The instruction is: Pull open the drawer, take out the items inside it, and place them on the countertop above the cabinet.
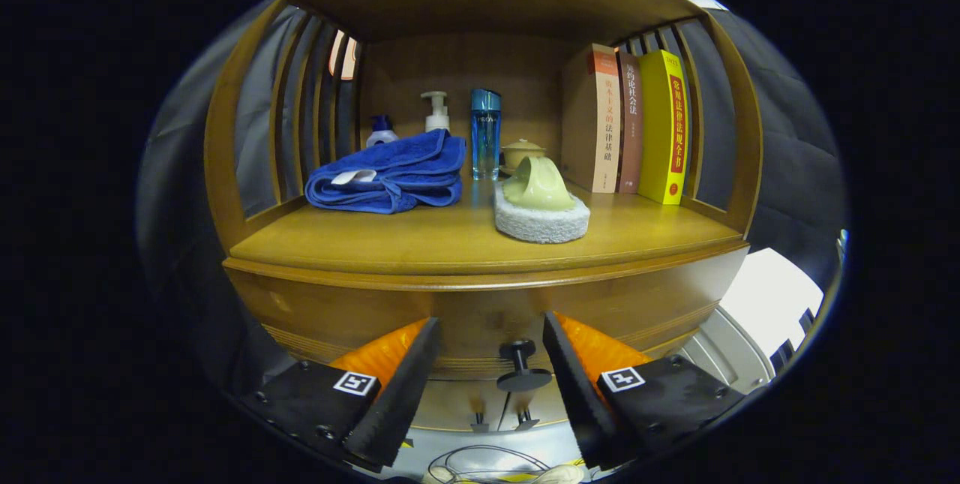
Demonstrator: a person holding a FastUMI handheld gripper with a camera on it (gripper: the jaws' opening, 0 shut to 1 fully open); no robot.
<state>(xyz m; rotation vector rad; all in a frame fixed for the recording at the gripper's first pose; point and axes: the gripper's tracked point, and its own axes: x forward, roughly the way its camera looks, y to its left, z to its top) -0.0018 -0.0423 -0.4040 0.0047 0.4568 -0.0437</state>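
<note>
**Fingers apart around the drawer knob, drawer closed**

The gripper (491,368) is released: its two fingers (397,394) stand wide apart and press on nothing. Between them, a little nearer to the right finger, sits the black knob (519,365) of the drawer (480,315). The knob touches neither finger. Its stem points straight out of the drawer front toward the gripper, and its round disc faces the camera.

The drawer is closed, its front flush with the cabinet. Its long axis runs sideways, across the line of the fingers, directly under the countertop (420,240). What is inside the drawer cannot be seen.

On the countertop, above the knob and slightly to its right, a white sponge (541,220) lies with a pale green cup (536,184) on its side on top of it. To the left of the sponge rests a folded blue towel (390,172). Behind the sponge stands a blue bottle (485,133), and to its right three books (626,124) stand upright.
</note>
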